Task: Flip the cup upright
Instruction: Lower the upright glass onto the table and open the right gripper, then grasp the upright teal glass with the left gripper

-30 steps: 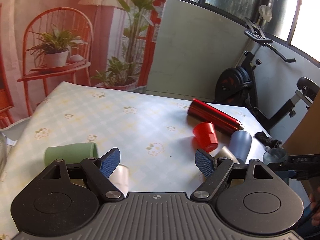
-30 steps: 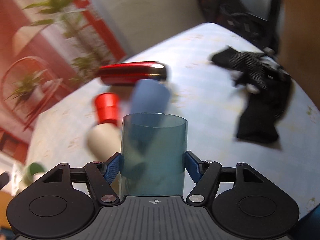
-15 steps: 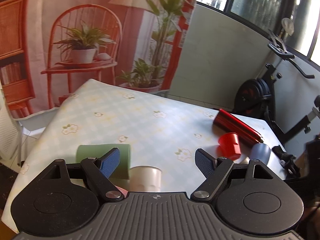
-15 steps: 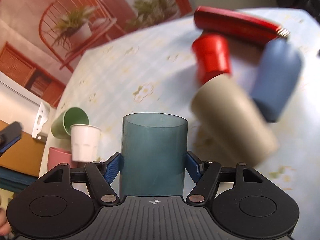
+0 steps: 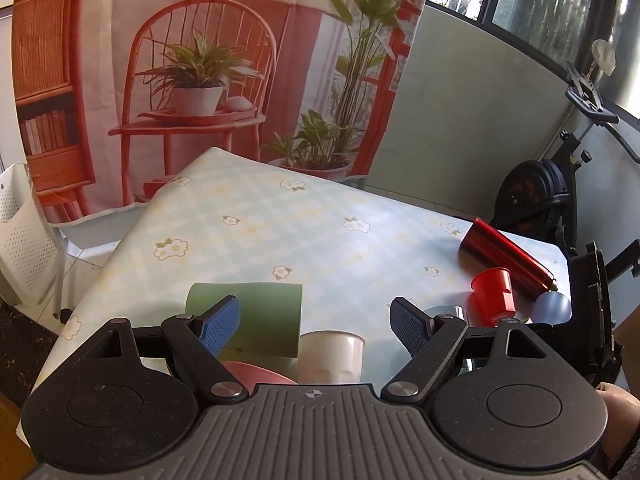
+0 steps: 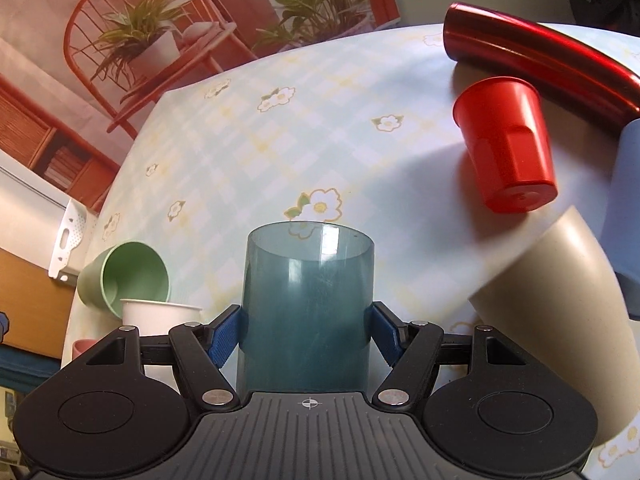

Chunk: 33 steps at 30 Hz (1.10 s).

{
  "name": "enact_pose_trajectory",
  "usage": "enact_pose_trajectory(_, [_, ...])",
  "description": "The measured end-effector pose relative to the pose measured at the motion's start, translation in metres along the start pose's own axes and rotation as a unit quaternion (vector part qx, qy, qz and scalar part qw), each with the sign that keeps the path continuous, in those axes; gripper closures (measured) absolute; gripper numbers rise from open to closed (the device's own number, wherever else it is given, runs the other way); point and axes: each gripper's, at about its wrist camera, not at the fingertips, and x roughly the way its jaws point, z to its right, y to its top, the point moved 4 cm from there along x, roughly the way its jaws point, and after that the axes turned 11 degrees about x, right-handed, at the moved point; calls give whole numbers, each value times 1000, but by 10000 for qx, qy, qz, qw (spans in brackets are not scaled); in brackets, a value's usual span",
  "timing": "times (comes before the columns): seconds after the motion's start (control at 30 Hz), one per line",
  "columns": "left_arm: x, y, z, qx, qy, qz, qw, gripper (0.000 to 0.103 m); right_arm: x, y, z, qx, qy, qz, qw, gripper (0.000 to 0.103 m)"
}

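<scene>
My right gripper [image 6: 307, 334] is shut on a translucent teal cup [image 6: 306, 304], its open mouth pointing away from the camera, held over the table. My left gripper [image 5: 316, 320] is open and empty above the table's near left part. A green cup [image 5: 260, 316] lies on its side just beyond its left finger; it also shows in the right wrist view [image 6: 124, 282]. A white cup [image 5: 332, 356] stands upright beside it, and a pink cup [image 5: 256, 372] sits partly hidden under the left gripper.
A red cup [image 6: 506, 148], a beige cup [image 6: 560, 308] and a grey-blue cup [image 6: 626, 216] lie on their sides at the right, next to a red metal bottle [image 6: 536, 64]. The table [image 5: 320, 240] has a flowered checked cloth. An exercise bike [image 5: 536, 192] stands beyond it.
My right gripper has swung left with the teal cup, bringing the green and white cups into its view. My left gripper has pulled back and left, toward the green and white cups.
</scene>
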Motion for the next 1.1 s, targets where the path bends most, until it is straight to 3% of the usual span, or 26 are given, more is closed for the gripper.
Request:
enact_pose_trajectory(0.37, [8, -2, 6, 45, -76, -134, 9999, 19, -20, 2, 9, 49, 257, 185, 9995, 35])
enact_pose_trajectory(0.57, [15, 0, 18, 103, -224, -252, 9994, 19, -75, 7, 25, -110, 264, 1026, 9943, 35])
enact_pose_trajectory(0.8, [37, 1, 55, 383, -633, -506, 9960, 19, -133, 4, 79, 229, -72, 2181, 9756, 35])
enact_pose_trajectory(1.1, [85, 1, 122, 819, -1418, -1045, 9809, 19, -161, -11, 144, 702, -527, 2679, 9595, 33])
